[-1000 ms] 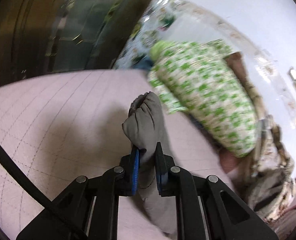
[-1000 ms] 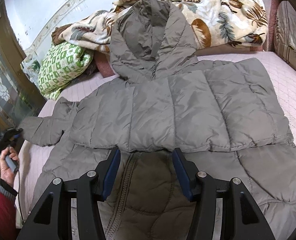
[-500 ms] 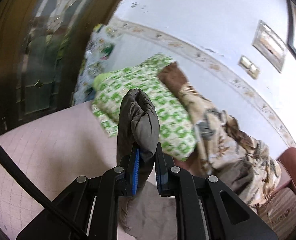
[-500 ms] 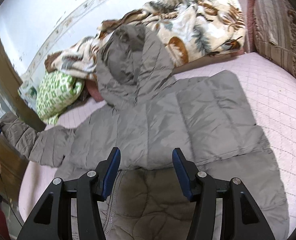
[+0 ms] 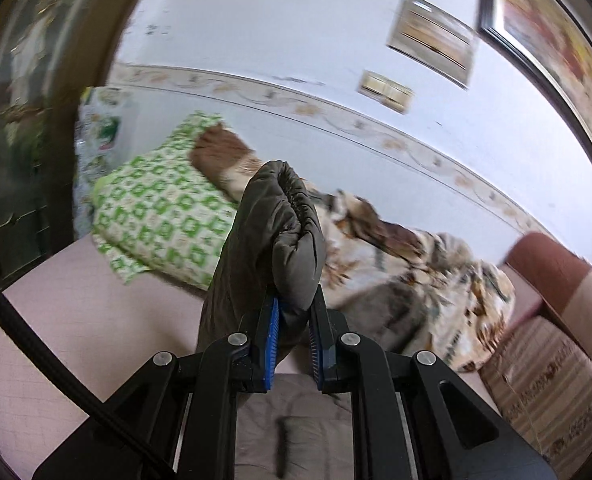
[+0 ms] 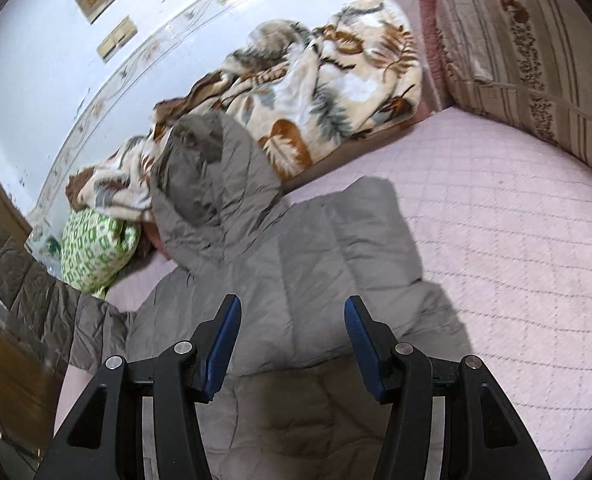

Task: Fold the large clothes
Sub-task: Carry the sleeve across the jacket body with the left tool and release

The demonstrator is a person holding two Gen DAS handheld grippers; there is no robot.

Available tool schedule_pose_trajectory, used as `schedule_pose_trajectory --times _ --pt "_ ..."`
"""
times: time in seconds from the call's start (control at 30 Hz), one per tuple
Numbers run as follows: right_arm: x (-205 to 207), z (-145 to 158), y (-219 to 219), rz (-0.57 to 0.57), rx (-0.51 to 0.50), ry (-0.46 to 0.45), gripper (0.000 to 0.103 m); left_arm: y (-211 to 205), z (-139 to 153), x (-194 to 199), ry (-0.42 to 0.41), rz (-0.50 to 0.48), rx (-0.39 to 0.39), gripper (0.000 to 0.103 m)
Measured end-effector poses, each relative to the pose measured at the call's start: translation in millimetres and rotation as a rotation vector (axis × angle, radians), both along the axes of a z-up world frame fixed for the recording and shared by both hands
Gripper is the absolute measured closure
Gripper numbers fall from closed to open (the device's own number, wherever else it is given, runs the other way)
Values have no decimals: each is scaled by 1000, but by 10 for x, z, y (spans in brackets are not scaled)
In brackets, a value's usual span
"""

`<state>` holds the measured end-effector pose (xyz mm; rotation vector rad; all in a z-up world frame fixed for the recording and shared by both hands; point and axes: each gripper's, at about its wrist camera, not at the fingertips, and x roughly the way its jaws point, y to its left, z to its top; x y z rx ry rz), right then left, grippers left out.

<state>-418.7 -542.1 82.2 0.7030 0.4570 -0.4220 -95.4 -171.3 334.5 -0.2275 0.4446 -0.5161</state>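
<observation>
The grey puffer jacket [image 6: 296, 280] lies spread on the pink quilted bed [image 6: 516, 240], its hood [image 6: 204, 168] resting up against the leaf-print blanket [image 6: 328, 80] and its long axis running from the hood back toward me. My left gripper [image 5: 294, 340] is clenched on the elastic cuff [image 5: 292, 216] of the sleeve [image 6: 36, 292], lifted clear of the bed, with the green patterned pillow [image 5: 156, 216] behind it. From the cuff the jacket's body lies to the right and below, so I judge the fold calls for carrying the sleeve across in that direction. My right gripper [image 6: 292, 344] hangs over the jacket's middle with jaws spread wide, holding nothing; whether it touches the fabric I cannot tell.
</observation>
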Motion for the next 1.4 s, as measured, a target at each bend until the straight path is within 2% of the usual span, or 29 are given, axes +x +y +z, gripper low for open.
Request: schedule_pose_trajectory --times 0.3,0.5,0.67,0.97,1.13,1.17,1.2,1.27,1.4 --pt "-297 111 -188 -43 12 -59 45 -1013 -20 -498 -5 -141 72 90" --pt "-501 137 -351 -85 48 -100 45 -1618 -223 -783 3 -224 137 90" --pt "-590 143 -431 -98 72 -118 45 -2116 -649 -982 52 -291 199 90" --pt "-643 164 -522 -106 88 -136 45 -3029 -1993 -1376 170 -413 415 89" --pt "-582 188 -503 -97 88 -140 45 -3281 -2542 -1519 214 -470 497 86" --pt "-566 194 -496 -94 86 -139 45 -3309 -2595 -1513 225 -477 505 82" --pt "-549 197 -492 -93 87 -140 45 -3328 -2681 -1512 251 -490 514 73" --pt "-506 195 -486 -91 91 -141 45 -3331 -2781 -1518 305 -532 509 62" --pt "-391 167 -473 -84 96 -133 45 -3086 -2591 -1549 313 -632 429 60"
